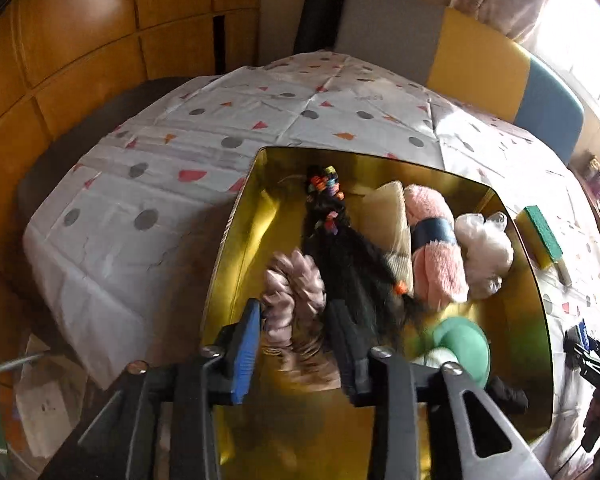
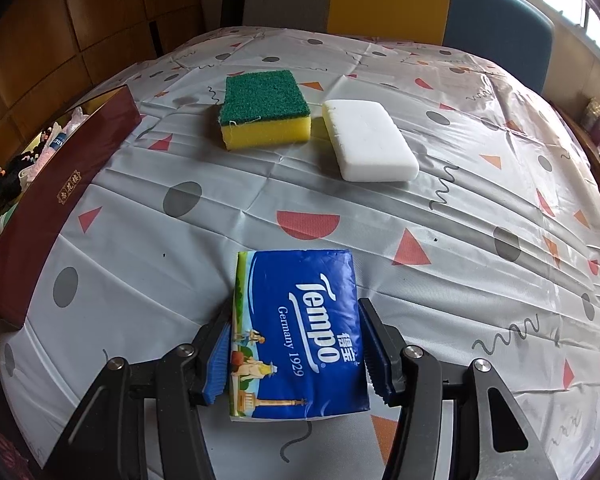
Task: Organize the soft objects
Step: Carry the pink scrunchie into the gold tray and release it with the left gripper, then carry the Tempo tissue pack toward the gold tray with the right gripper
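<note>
Soft objects fill the gold-lined box (image 1: 236, 236): a ruffled mauve scrunchie (image 1: 296, 280), a black hair braid (image 1: 340, 264) dotted with bright little bands, a ribbed cream cloth (image 1: 392, 224), a fluffy pink towel roll (image 1: 432, 248) cinched by a dark band, a white pouf (image 1: 484, 252) and a smooth green round piece (image 1: 464, 344) (its edges blurred). The left gripper (image 1: 296, 320) hangs over the box, pads apart, the scrunchie sitting loosely between them without being pinched. Over on the patterned plastic tablecloth (image 2: 480, 208), the right gripper (image 2: 296, 344) clamps a glossy blue tissue pack (image 2: 300, 332) by both sides, ribbed blue pads pressed flat against it. Beyond it lie a yellow sponge (image 2: 266, 112) with a coarse green scrubbing top and, just beside it, a smooth white rounded foam block (image 2: 370, 140). The box's maroon outer wall (image 2: 56, 200) stands at the left edge.
</note>
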A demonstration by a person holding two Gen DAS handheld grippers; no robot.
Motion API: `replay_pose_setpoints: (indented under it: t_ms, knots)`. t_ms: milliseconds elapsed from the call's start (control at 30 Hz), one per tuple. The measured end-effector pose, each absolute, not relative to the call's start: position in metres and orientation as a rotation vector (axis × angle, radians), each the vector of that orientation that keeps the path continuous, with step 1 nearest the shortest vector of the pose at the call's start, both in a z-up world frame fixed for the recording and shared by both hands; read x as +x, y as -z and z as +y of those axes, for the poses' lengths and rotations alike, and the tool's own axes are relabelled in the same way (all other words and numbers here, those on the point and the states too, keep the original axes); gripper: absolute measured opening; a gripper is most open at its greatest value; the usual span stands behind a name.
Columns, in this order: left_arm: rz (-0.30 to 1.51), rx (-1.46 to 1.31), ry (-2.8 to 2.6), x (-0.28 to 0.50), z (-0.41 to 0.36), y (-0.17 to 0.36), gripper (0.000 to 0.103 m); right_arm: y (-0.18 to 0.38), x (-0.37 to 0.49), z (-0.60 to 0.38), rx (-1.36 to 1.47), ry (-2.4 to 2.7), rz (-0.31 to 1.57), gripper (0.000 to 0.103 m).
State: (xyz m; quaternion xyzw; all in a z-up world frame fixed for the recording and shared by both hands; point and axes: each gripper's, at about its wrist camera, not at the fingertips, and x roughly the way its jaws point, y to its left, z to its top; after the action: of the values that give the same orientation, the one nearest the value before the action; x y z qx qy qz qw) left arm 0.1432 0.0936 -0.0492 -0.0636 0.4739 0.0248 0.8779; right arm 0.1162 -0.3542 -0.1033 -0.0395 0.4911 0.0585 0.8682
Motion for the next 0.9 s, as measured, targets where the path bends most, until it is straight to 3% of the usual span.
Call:
replay_pose_setpoints:
  t_ms: [900]
  knots:
    - [0.833, -0.096, -0.068, 0.065, 0.07, 0.01, 0.045, 0.094, 0.124, -0.345, 0.003, 0.03, 1.101, 0.053]
